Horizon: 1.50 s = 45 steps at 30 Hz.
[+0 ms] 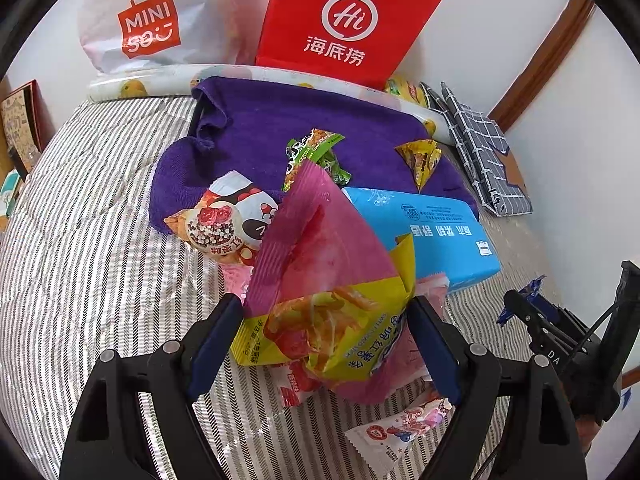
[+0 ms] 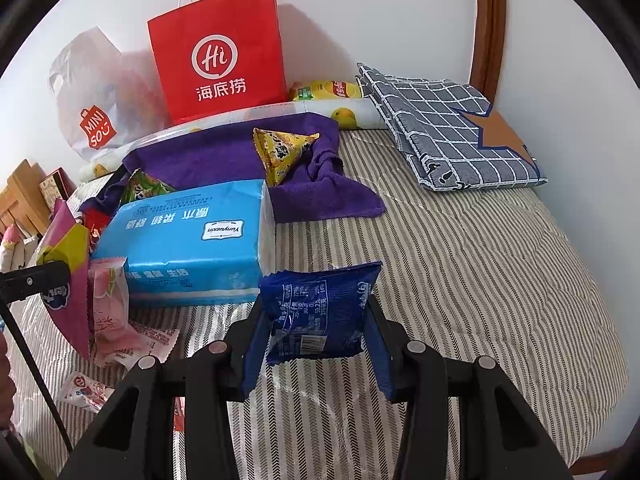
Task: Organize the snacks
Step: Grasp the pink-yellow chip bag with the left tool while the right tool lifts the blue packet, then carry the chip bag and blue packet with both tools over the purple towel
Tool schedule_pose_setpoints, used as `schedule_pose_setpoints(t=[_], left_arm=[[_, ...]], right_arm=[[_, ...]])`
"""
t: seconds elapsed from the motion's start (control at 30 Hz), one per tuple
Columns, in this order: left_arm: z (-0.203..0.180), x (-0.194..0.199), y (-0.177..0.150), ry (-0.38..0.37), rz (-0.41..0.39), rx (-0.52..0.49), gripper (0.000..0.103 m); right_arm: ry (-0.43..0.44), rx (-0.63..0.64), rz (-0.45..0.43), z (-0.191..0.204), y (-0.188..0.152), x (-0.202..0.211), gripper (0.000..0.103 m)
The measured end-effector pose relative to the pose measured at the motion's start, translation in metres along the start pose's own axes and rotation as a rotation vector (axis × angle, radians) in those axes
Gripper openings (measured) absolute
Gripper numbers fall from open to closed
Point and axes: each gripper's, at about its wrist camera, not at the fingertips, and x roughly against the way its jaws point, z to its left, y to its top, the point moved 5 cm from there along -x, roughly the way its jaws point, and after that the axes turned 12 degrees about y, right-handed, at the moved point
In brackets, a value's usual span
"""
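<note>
In the left wrist view my left gripper [image 1: 326, 302] is shut on a large pink-and-yellow snack bag [image 1: 320, 280], its blue pads pressing both sides. The bag hangs above small pink packets [image 1: 400, 424] lying on the striped bed. The right wrist view has my right gripper [image 2: 316, 308] shut on a dark blue snack packet [image 2: 320, 308], held upright over the bedcover. A green packet [image 1: 316, 156], a yellow triangular packet [image 2: 280, 152] and a round panda-print snack [image 1: 224, 220] rest on or beside a purple towel [image 2: 224, 156].
A blue tissue pack [image 2: 188, 240] lies between the two grippers. Against the wall stand a red paper bag [image 2: 220, 68] and a white plastic shopping bag [image 2: 92, 100]. A folded checked cloth [image 2: 452, 128] lies far right. Bare striped bedcover [image 2: 480, 280] spreads to the right.
</note>
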Motion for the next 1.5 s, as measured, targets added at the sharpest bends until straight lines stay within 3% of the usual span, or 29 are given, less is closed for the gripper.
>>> schedule_pose_setpoints(t=[0.8, 1.5], left_arm=[[0.004, 0.014, -0.001, -0.033, -0.031, 0.015, 0.061], [0.007, 0.026, -0.005, -0.049, -0.041, 0.027, 0.056]], right_arm=[[-0.001, 0.002, 0.001, 0.002, -0.002, 0.002, 0.043], [-0.001, 0.013, -0.011, 0.011, -0.004, 0.014, 0.043]])
